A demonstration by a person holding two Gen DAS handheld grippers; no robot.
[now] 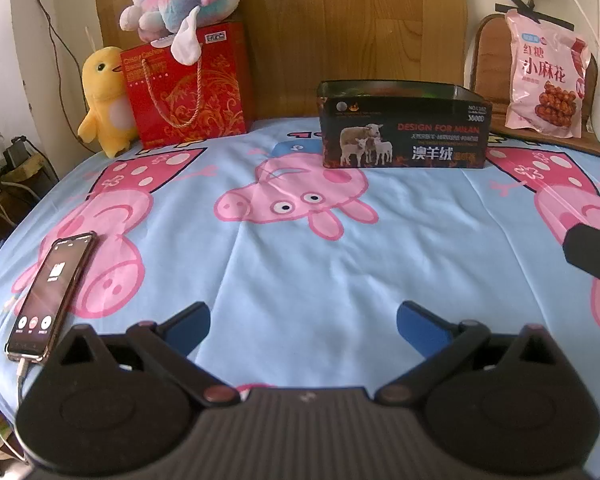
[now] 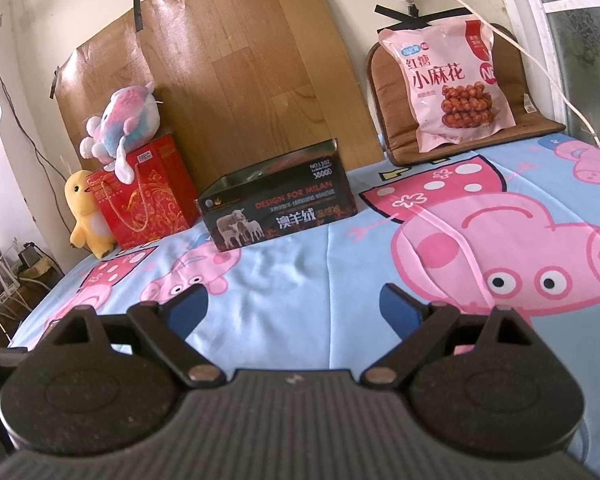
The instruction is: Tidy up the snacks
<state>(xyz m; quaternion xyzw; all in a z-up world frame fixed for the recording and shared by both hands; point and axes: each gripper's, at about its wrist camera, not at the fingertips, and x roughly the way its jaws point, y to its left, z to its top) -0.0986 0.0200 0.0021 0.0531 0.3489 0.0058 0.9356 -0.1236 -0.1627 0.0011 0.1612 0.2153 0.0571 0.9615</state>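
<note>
Snack bag, pink, leans upright against a brown cushion at the far right of the bed, well apart from both grippers. From left: a phone lies on the blue sheet; a yellow plush stands beside a red gift bag; a dark open box sits centre. Left gripper hovers with jaws spread, empty. Right gripper likewise has jaws apart and empty, the snack bag ahead and to its right.
</note>
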